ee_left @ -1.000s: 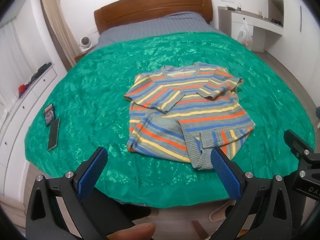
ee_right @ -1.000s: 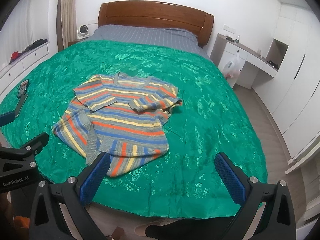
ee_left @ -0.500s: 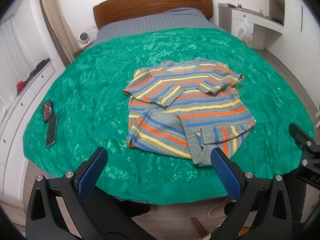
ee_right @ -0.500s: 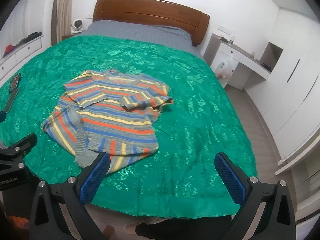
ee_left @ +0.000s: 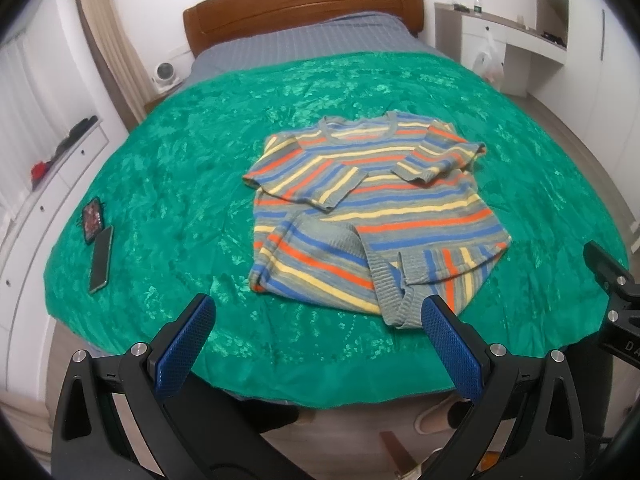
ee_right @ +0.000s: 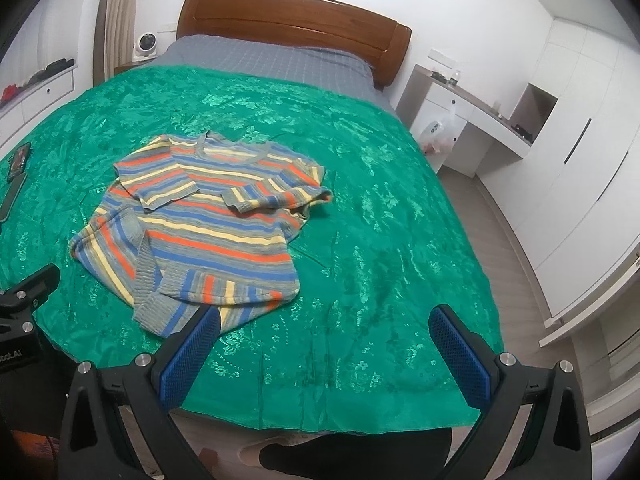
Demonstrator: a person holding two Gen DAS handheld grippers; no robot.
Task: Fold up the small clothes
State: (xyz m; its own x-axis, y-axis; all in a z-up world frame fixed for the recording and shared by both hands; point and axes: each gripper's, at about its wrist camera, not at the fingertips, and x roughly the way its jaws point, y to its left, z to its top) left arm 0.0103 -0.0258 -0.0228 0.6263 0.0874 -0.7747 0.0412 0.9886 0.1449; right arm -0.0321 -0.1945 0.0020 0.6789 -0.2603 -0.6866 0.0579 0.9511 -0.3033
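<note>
Striped sweater (ee_left: 372, 216) half-folded, near foot of bed (ee_left: 180, 184).
Left tongs (ee_left: 316, 344) and right tongs (ee_right: 324, 352) both apart, empty, short of the mattress edge. Knit looks soft, light, floppy; likely best pinched at ribbed hem corners. Phones (ee_left: 98, 248) well off left; open cover right.

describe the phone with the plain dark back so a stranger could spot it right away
Start at the big bed with the green cover and look to its left edge, well away from the striped sweater. Two phones lie there; the phone you want is the nearer, longer one, plain dark, while its neighbour has a red patterned case.
</note>
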